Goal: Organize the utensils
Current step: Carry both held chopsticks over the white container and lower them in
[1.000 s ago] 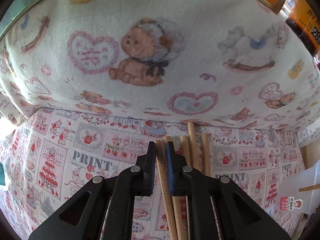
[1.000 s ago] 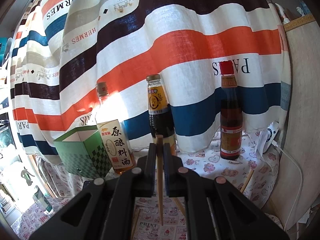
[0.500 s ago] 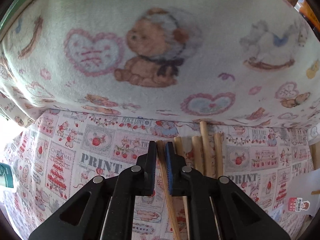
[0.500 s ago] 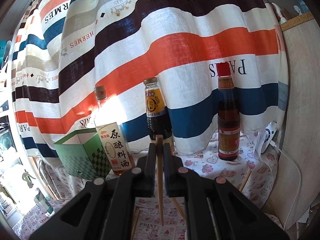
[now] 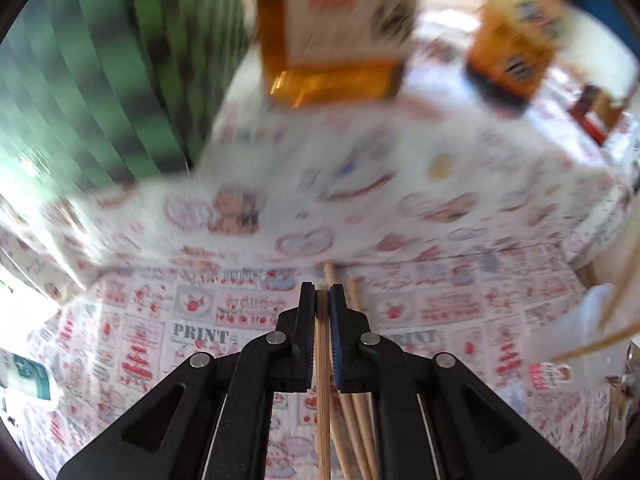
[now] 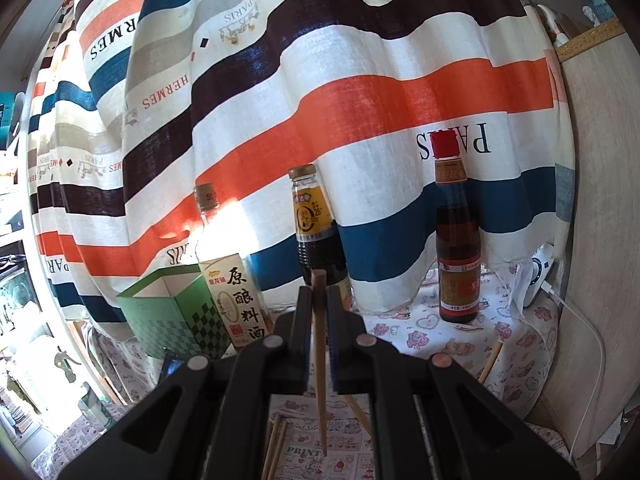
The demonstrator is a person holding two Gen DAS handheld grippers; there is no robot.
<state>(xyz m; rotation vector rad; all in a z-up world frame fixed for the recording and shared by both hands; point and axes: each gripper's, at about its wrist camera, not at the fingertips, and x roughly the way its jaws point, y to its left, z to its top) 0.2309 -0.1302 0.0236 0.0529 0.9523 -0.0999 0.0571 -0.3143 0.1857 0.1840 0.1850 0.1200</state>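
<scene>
Left gripper (image 5: 322,292) clamped on chopstick (image 5: 322,380); more chopsticks (image 5: 354,420) on surface (image 5: 160,320). Right gripper (image 6: 319,292) clamped on stick (image 6: 320,360), near bottles (image 6: 318,236).

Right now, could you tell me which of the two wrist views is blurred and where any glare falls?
Left wrist view: motion-smeared, the green checkered box and amber bottle streaked; only the black fingers stay sharp. Right wrist view: crisp, with sun glare on the striped curtain behind the white-labelled bottle.
</scene>
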